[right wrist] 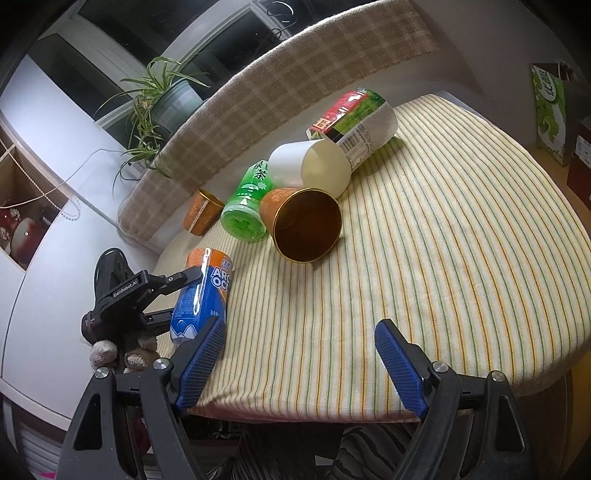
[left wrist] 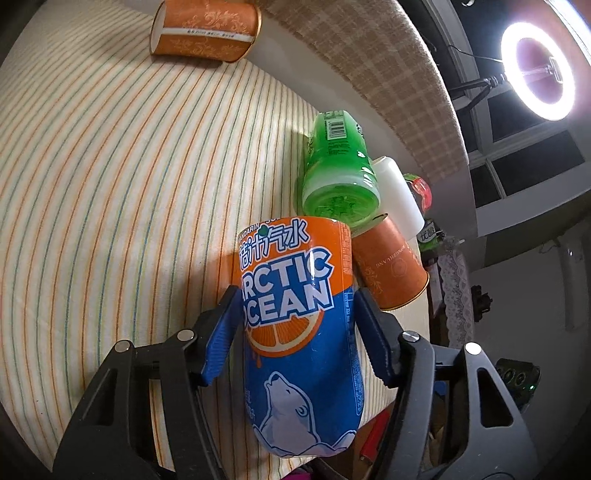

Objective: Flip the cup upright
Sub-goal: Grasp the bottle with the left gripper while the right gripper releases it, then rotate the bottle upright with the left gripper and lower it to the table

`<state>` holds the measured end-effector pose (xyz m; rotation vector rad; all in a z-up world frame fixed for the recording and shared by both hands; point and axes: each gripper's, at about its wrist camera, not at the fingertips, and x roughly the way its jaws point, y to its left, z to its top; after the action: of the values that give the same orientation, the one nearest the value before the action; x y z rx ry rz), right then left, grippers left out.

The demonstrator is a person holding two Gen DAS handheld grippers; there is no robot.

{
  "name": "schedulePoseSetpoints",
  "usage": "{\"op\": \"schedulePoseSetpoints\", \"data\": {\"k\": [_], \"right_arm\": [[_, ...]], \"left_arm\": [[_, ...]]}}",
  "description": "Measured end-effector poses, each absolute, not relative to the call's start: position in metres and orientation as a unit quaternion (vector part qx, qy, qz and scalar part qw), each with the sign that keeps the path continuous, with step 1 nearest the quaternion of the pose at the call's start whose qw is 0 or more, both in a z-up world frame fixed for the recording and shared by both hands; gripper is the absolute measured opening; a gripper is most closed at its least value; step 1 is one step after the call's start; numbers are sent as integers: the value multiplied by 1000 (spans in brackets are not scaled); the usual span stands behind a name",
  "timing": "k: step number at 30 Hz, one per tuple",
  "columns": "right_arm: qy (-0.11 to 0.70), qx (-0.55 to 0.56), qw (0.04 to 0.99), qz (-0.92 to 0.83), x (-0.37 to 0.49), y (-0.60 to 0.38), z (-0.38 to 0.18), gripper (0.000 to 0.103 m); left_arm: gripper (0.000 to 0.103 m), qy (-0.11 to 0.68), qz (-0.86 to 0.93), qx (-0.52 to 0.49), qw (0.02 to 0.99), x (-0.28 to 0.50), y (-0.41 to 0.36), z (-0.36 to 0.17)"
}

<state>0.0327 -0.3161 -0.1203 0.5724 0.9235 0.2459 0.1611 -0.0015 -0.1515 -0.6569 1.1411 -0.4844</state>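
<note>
My left gripper (left wrist: 295, 317) is shut on the blue and orange Arctic Ocean cup (left wrist: 299, 332), holding it tilted at the table's near left corner; it also shows in the right wrist view (right wrist: 203, 295). An orange paper cup (right wrist: 303, 225) lies on its side mid-table, mouth facing me, also in the left wrist view (left wrist: 388, 266). A white cup (right wrist: 314, 166), a green tea cup (right wrist: 247, 206) and a red-green cup (right wrist: 354, 122) lie on their sides behind it. My right gripper (right wrist: 299, 354) is open and empty above the front edge.
The striped tablecloth (right wrist: 443, 258) covers a rounded table. A second orange cup (right wrist: 203, 210) sits at the far left, lying sideways in the left wrist view (left wrist: 203, 29). A checked bench back (right wrist: 295, 85), a potted plant (right wrist: 162, 96) and a ring light (left wrist: 539, 70) surround the table.
</note>
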Motion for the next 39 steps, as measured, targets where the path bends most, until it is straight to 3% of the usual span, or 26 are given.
{"op": "schedulePoseSetpoints", "data": {"k": [22,39], "right_arm": [[440,274,847,117,35,-315,-121,86],[441,277,846,116,35,-319,-124,86]], "left_arm": [[62,410,-211,-122,879,123,-42,-84],[61,382,-202,-37,901,110,-70,-83]]}}
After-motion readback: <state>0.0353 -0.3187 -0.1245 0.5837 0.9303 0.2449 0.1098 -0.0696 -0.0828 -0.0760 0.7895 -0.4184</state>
